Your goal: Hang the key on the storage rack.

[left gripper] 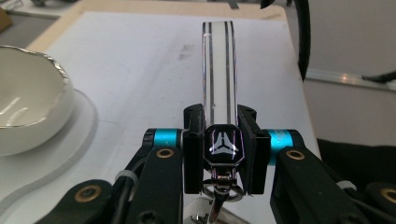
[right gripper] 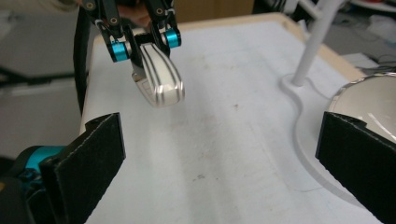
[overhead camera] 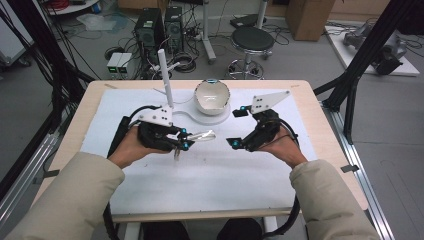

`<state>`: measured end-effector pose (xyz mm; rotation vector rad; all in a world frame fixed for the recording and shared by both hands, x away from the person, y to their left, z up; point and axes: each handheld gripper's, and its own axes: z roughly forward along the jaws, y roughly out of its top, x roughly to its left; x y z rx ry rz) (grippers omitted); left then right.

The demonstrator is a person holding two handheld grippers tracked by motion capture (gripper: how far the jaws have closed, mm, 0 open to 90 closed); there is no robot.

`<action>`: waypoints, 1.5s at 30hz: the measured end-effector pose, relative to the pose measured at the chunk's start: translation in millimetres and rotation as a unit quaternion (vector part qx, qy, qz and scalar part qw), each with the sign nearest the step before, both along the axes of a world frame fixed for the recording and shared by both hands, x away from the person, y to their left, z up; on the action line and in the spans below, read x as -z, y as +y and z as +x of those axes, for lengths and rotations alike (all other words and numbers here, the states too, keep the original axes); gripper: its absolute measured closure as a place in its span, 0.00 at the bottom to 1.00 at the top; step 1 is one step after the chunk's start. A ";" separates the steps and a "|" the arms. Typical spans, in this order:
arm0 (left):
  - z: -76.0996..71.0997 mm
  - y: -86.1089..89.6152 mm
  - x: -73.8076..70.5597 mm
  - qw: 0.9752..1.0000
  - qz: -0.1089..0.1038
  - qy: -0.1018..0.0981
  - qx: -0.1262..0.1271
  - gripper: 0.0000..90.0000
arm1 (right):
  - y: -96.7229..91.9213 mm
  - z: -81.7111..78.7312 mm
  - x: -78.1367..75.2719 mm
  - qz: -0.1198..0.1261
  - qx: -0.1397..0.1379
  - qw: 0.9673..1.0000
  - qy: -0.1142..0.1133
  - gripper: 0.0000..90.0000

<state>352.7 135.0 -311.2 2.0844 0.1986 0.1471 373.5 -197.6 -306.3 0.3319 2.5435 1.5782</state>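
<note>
Left gripper view: left claw clamps key fob, possibly metal; right claw wide, empty.

Black stool on grey floor

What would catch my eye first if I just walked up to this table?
The left gripper, clamped on a shiny silver key fob held out over the white mat. Facing it, the right gripper stands wide open and empty; behind them sits a white bowl beside an upright white post.
</note>
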 end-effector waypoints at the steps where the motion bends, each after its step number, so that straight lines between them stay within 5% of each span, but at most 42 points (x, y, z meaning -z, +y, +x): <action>1: 2.2 4.3 -1.3 1.000 -0.006 0.000 -0.008 0.82 | -5.4 -0.6 0.4 0.011 0.011 1.000 -0.003 0.01; 6: 10.4 20.8 -9.1 0.998 -0.042 0.002 -0.042 0.82 | -31.1 -6.0 5.5 0.050 0.044 0.998 -0.011 0.01; 12: 22.8 39.0 -18.8 0.995 -0.061 0.011 -0.076 0.82 | -59.0 -17.3 18.9 0.107 0.082 0.990 -0.036 0.01; 17: 39.5 56.6 -21.5 0.988 -0.100 0.039 -0.115 0.82 | -77.5 -28.6 32.0 0.129 0.115 0.983 -0.060 0.01; 29: 69.9 76.7 -14.6 0.978 -0.076 0.083 -0.173 0.82 | -104.6 -48.3 73.8 0.160 0.177 0.969 -0.067 0.00; 34: 82.9 83.4 -5.9 0.973 -0.085 0.103 -0.187 0.82 | -108.2 -54.2 89.8 0.170 0.199 0.962 -0.081 0.01; 42: 95.2 91.7 3.2 0.967 -0.093 0.114 -0.210 0.82 | -113.6 -59.0 106.5 0.175 0.225 0.955 -0.076 0.01; 45: 99.7 93.7 6.9 0.964 -0.094 0.117 -0.219 0.82 | -114.4 -61.5 111.2 0.187 0.233 0.950 -0.089 0.00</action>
